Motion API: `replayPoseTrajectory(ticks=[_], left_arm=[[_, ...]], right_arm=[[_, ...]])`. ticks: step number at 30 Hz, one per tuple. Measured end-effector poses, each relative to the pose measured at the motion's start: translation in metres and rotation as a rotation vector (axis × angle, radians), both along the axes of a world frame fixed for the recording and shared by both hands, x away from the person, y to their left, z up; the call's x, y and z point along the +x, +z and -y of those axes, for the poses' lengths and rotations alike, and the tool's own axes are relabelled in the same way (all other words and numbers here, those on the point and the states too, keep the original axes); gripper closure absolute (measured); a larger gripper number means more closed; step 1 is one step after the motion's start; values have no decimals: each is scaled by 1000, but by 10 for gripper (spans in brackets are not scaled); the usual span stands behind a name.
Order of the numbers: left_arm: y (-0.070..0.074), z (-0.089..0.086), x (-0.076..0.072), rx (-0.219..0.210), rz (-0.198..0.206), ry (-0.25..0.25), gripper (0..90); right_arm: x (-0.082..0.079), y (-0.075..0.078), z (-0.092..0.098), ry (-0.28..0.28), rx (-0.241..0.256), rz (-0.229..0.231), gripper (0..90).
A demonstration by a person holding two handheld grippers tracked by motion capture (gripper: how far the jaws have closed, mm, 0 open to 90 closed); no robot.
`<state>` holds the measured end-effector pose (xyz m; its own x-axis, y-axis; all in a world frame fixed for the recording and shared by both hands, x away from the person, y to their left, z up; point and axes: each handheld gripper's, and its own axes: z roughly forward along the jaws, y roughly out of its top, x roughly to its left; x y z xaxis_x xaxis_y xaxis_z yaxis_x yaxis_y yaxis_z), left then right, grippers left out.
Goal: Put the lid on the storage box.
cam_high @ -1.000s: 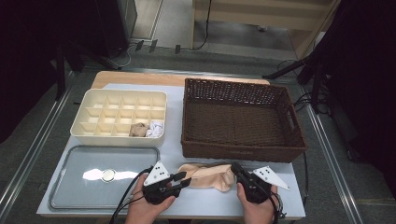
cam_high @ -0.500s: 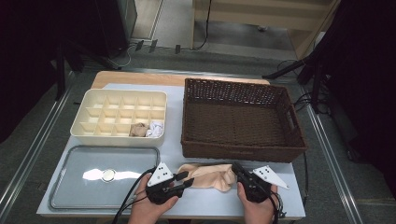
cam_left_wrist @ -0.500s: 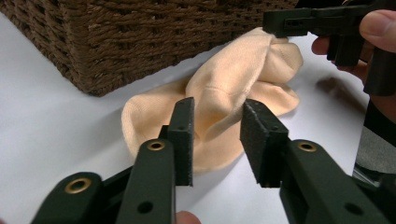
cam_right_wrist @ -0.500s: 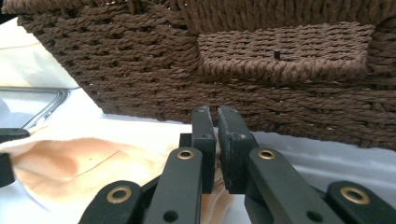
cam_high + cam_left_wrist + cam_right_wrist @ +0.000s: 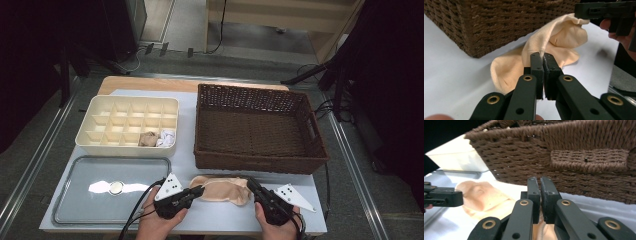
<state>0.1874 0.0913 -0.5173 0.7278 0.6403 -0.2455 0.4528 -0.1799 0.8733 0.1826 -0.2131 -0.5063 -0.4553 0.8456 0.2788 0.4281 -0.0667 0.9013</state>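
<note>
A beige sock (image 5: 222,189) lies on the white table in front of the wicker basket, stretched between both grippers. My left gripper (image 5: 200,190) is shut on its left end; in the left gripper view a ridge of sock (image 5: 556,40) is pinched at my left gripper's tips (image 5: 543,56). The right gripper (image 5: 250,184) meets the sock's right end. Its jaws stand pressed together at the tips (image 5: 539,181), with sock fabric (image 5: 481,195) running beneath them. From the left gripper view, the sock's far end rises to the right gripper (image 5: 599,10).
The brown wicker basket (image 5: 260,160) stands close behind the sock. A cream divided box (image 5: 125,145) at back left holds a brown roll (image 5: 147,139) and a white roll (image 5: 166,137). A grey metal tray (image 5: 70,210) lies at front left.
My left gripper has edged slightly to the right along the sock. The right gripper and the sock have hardly moved.
</note>
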Motion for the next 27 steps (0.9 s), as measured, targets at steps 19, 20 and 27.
replayPoseTrajectory(ticks=[19,20,27], left_arm=[[5,-8,-6,-17,-36,-37,892],[5,-8,-6,-16,-41,-36,891],[3,-6,-4,-15,-42,-25,888]], right_arm=[[-7,0,-1,33,-19,-55,864],[-4,-3,-1,23,-27,-53,859],[2,-9,4,-23,-31,-26,800]])
